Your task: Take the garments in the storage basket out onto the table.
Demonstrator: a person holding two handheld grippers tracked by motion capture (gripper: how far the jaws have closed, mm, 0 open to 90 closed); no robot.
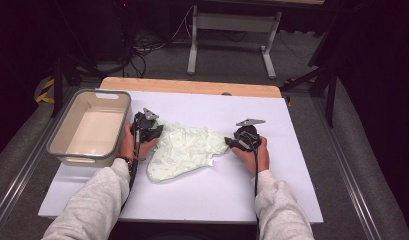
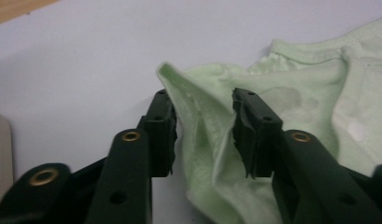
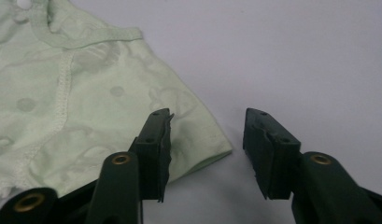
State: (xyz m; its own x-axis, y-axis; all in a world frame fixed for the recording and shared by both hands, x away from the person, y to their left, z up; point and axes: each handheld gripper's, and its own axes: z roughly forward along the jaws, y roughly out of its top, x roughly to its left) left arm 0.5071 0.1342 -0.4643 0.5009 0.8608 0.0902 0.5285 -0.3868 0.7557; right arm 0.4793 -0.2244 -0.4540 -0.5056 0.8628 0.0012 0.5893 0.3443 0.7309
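Note:
A pale green baby garment (image 1: 184, 150) lies crumpled in the middle of the white table cover (image 1: 217, 195). At its left edge, my left gripper (image 1: 159, 131) has a raised fold of the garment (image 2: 202, 116) bunched between its two pads, which both touch the cloth. My right gripper (image 1: 228, 142) sits at the garment's right tip. In the right gripper view its jaws (image 3: 207, 140) stand apart, low over the table. The sleeve hem (image 3: 198, 144) lies beside the left finger, and bare table shows toward the right one.
A grey-rimmed beige bin (image 1: 114, 93) stands empty at the table's left side, close behind my left hand. A wooden strip (image 1: 192, 86) runs along the far edge. Metal rails flank the table; a stand and cables lie beyond.

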